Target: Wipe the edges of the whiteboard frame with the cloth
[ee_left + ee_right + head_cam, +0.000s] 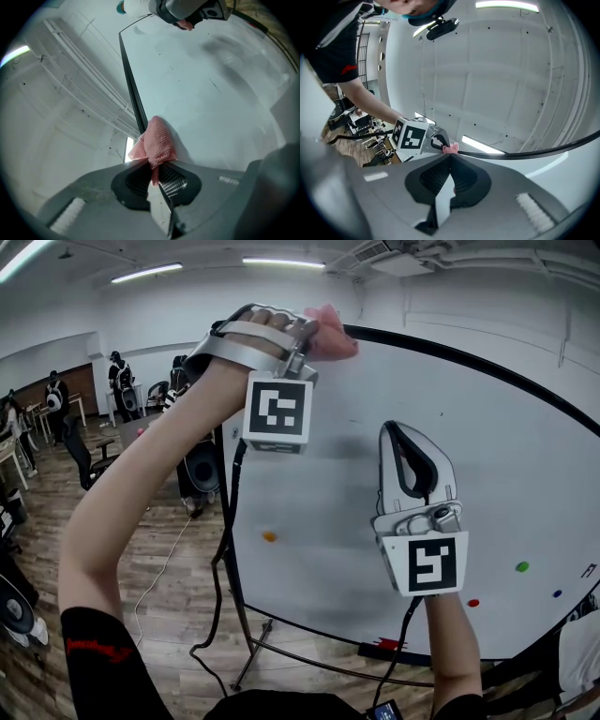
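Left gripper (153, 165): jaws pressed together on the cloth (157, 139), a pink mesh wad that bulges out just past the tips.
Cloth against frame: in the left gripper view the wad covers the black frame (133, 93) right in front of the jaws. The strip runs straight away from the tips, with the whiteboard (211, 84) to its right.
Head view adds: the left gripper (309, 334) is raised high, with the cloth (330, 339) at the frame's (450, 352) upper left end. The jaw tips are hidden here behind the hand and the marker cube (278, 413).
Right gripper (450, 157): jaws closed on each other, with nothing gripped that I can make out.
Right gripper view adds: beyond its tips are the left gripper (437, 140), the cloth (450, 149) sitting on the frame (534, 152), and ceiling lights farther off.
Right gripper, head view: the gripper (403, 432) is held before the whiteboard (319, 521), below and to the right of the left one and well apart from the cloth. I cannot tell whether it touches the board.
Seen from the left gripper: the right gripper (187, 14) is far ahead, cut off by the top edge. A reddish bit at its tip is too small to name.
Board face: small orange (269, 536), green (522, 567), red (473, 602) and blue (557, 594) dots show only in the head view.
Cut off: the board's right side and lower edge leave the picture.
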Demonstrator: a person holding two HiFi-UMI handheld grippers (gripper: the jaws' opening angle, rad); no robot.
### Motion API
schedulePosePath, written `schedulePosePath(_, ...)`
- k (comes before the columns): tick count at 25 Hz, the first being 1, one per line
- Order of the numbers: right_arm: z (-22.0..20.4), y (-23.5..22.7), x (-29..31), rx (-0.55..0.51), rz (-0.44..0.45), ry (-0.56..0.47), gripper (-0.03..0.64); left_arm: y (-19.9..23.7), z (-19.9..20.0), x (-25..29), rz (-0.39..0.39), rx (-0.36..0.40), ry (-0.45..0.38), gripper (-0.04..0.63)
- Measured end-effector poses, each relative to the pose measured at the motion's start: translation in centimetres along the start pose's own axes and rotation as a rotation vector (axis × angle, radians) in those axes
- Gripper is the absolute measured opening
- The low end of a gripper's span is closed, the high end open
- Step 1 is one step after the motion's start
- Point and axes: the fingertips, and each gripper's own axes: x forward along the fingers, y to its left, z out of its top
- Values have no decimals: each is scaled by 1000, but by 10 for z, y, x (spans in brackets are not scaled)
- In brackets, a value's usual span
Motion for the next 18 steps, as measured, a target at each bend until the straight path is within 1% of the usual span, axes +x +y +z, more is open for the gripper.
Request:
schedulePosePath(2, 0, -4, -3, 1, 1, -3, 2, 3, 7, -2, -7, -12, -7, 32)
schedulePosePath(4, 1, -8, -6, 1, 2, -3, 2, 9, 13, -4, 6, -22, -19, 32)
schedulePosePath(6, 1, -12, -9, 0, 5, -4, 2, 8, 18, -5, -10, -33, -23, 32)
schedulePosePath(9, 3, -19, -15, -7, 10, -11, 2, 11, 24, -5, -9, -18, -7, 32)
schedulePosePath(13, 1, -26, -21, -4, 18, -12, 2, 10, 36, -7, -32, -44, -20, 32)
schedulePosePath(18, 4, -40, -32, -4, 18, -13, 2, 17, 55, -8, -45, -40, -26, 32)
